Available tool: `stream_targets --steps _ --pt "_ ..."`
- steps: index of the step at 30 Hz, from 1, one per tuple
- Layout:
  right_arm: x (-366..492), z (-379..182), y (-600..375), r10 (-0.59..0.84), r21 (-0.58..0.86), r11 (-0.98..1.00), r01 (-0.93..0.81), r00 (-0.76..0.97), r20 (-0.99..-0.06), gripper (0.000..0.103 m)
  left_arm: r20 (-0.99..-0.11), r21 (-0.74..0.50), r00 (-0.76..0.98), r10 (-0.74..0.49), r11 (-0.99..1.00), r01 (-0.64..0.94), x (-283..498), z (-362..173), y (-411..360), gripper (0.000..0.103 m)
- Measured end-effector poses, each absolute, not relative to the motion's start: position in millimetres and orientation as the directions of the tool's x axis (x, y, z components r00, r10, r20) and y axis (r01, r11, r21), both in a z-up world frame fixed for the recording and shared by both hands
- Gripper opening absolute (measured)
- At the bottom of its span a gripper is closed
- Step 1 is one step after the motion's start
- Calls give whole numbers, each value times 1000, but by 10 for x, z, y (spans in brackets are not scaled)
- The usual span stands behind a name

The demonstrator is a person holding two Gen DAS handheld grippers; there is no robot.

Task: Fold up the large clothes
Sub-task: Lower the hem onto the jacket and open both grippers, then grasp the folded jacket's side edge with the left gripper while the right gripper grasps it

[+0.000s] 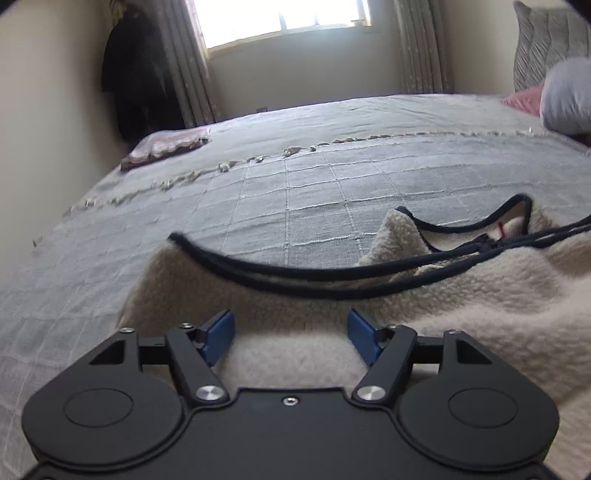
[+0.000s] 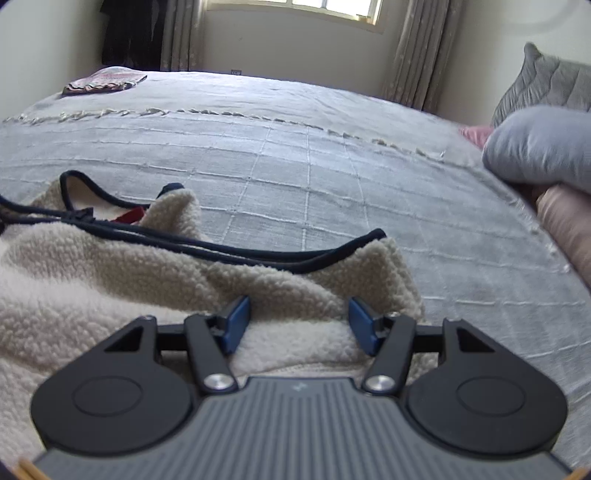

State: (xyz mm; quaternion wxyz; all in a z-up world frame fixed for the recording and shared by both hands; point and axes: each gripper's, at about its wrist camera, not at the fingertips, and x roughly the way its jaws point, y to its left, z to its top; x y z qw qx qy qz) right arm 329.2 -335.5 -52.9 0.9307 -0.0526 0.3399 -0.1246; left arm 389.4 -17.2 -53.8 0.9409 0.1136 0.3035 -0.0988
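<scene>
Fleece (image 1: 461, 295), cream with navy trim (image 1: 295, 271), lies on the near part of a bed (image 1: 314, 177) covered in a grey checked spread, its bound edges doubled one over the other. That doubling suggests at least one fold is already laid: two lines of trim run side by side across the garment in both wrist views, and the neck opening with a red tag (image 2: 129, 216) shows near the middle.

The left gripper (image 1: 291, 338) hovers over the garment's left end, its blue pads apart, with nothing pinched between them. The right gripper (image 2: 299, 325) hangs over the right end, jaws likewise apart and clear of the pile. Neither tool holds the cloth at this moment.

The bundle is not yet neat, by the look of it. The fleece humps and wrinkles, one corner (image 1: 173, 236) curls up at the far left, and another stands proud at the far right. It is still wide from left to right, so further folds to bring the ends in, and some smoothing, likely remain.

At the far left corner of the bed sits a folded pink cloth (image 1: 166, 147), well apart from the fleece. Pillows (image 2: 539, 147) crowd the right edge. A window (image 1: 280, 18) lights the far wall.
</scene>
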Motion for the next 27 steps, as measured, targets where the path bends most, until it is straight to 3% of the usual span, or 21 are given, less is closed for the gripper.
stream_targets --steps 5,7,11,16,20,27 --pt "2714 -258 -3525 -253 -168 967 189 746 -617 79 -602 23 772 -205 962 273 3374 -208 322 94" --pt "2454 -168 -3642 -230 -128 973 192 738 -635 89 -611 -31 759 -225 965 261 3165 -116 600 98" --pt "1938 -117 -3927 -129 21 980 198 710 -692 95 -670 -160 699 -251 968 194 2869 -89 1186 99" --pt "1546 -295 -4103 -37 137 967 215 650 -759 96 -740 -323 597 -309 942 88 2664 -415 1721 99" --pt "1451 -505 -4078 64 253 943 218 624 -779 96 -744 -483 502 -440 874 50 2621 -756 1780 97" --pt "1538 -660 -4084 106 378 877 296 648 -755 98 -712 -490 554 -431 871 47 2569 -826 1588 96"
